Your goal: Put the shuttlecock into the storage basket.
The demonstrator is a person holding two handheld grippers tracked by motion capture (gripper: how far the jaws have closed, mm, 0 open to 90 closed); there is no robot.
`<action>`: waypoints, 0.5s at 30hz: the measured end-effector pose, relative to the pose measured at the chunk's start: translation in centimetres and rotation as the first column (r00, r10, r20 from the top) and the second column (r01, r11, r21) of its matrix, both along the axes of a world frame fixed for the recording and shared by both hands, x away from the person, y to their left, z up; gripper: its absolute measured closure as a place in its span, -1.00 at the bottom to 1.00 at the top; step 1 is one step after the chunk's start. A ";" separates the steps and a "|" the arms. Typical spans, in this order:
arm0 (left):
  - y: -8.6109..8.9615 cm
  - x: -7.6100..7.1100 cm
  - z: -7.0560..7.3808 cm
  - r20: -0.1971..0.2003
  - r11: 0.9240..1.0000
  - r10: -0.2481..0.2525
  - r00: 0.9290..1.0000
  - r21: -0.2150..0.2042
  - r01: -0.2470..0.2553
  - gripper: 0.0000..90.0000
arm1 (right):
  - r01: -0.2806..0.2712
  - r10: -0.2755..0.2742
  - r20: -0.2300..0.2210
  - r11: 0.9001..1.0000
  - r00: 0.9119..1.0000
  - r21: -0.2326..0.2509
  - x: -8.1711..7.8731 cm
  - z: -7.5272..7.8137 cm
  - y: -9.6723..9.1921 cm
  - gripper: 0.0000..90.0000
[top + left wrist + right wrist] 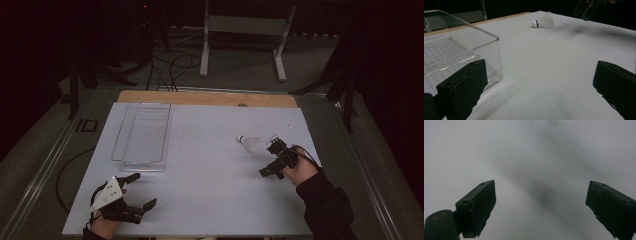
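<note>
A white shuttlecock [252, 143] [544, 22] lies on its side on the white table [210, 190], right of centre, its cork pointing left. My right gripper [270, 160] [540, 205] hovers just in front of it, open, nothing between the jaws; the feather edge [557, 121] peeks in at the top of the right gripper view. A clear plastic bin [142, 135] [461, 50] stands empty at the left. My left gripper [142, 190] [541, 85] is open near the front left corner, just before the bin. The right gripper [586, 10] also appears far off in the left gripper view.
A wooden strip [207, 97] runs along the table's far edge. Beyond it stand a white frame [245, 25] and floor cables [170, 65]. Dark stands flank the table on both sides.
</note>
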State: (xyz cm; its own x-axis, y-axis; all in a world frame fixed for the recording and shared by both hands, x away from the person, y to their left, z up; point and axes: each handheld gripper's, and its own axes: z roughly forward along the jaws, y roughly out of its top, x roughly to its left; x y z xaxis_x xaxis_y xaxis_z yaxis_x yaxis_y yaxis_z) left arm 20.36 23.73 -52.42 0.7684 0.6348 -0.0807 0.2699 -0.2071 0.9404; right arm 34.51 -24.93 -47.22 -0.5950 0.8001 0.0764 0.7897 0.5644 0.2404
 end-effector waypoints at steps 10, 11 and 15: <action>0.0 0.0 0.0 0.000 1.000 -0.002 1.000 0.004 0.002 -1.00 | 0.009 -0.012 -0.062 0.999 0.998 -0.035 1.1 -0.6 0.7 -0.77; 0.0 0.0 0.0 0.000 1.000 -0.003 1.000 0.004 0.003 -1.00 | 0.006 -0.009 -0.061 0.999 0.998 -0.039 1.2 -0.7 0.7 -0.74; 0.0 0.0 0.0 -0.001 1.000 -0.003 1.000 0.003 0.003 -1.00 | 0.008 -0.011 -0.070 0.999 0.997 -0.043 1.4 -0.6 1.3 -0.74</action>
